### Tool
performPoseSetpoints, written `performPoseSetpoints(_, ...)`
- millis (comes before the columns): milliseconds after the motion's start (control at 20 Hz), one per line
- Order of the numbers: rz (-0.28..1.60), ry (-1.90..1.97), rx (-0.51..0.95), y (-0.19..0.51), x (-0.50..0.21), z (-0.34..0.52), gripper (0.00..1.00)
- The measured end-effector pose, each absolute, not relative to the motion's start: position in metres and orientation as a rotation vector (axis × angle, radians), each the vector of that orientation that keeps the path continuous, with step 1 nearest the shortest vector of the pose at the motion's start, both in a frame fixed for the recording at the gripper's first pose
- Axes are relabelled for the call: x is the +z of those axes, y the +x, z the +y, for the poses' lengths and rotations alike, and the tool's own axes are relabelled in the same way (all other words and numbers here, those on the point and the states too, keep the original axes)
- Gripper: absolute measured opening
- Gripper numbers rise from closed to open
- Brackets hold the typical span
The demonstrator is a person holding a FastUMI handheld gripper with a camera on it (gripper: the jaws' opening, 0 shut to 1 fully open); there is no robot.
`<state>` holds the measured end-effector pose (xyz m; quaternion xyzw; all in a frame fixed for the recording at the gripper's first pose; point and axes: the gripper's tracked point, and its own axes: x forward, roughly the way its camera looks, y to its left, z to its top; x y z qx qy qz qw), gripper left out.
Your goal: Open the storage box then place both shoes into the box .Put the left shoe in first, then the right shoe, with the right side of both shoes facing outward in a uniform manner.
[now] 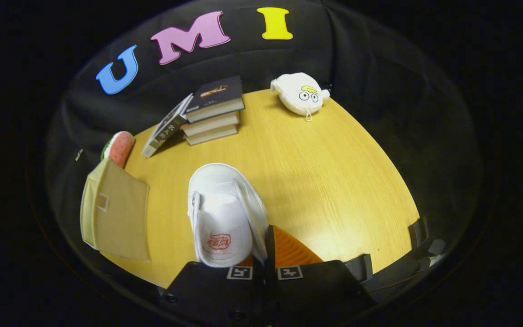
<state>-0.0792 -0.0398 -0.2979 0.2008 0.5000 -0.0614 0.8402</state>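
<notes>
The jaws [263, 254] are standing nearly closed, pinching the side wall of a white shoe [223, 213], whose heel end is sitting against the left jaw while its toe is pointing away over the yellow wooden surface [334, 181]. Left of the jaws, the pale yellow storage box [116, 213] is lying at the surface's edge, with a red-and-green plush [120, 147] just beyond it. Farther ahead, a stack of books [211, 113] is resting with another book leaning on its left side. Beyond the jaws to the right, a white plush pouch [300, 94] is lying near the far edge
</notes>
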Motion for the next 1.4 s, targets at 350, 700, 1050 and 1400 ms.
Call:
performPoseSetpoints(350,1.053,0.561,-0.042,-0.033,-0.205,0.086,0.05)
performPoseSetpoints(700,1.07,0.594,0.017,0.01,-0.192,0.211,0.05)
performPoseSetpoints(1050,1.075,0.532,-0.044,0.022,-0.239,0.268,0.05)
performPoseSetpoints(1400,1.092,0.502,-0.084,0.009,-0.239,0.27,0.06)
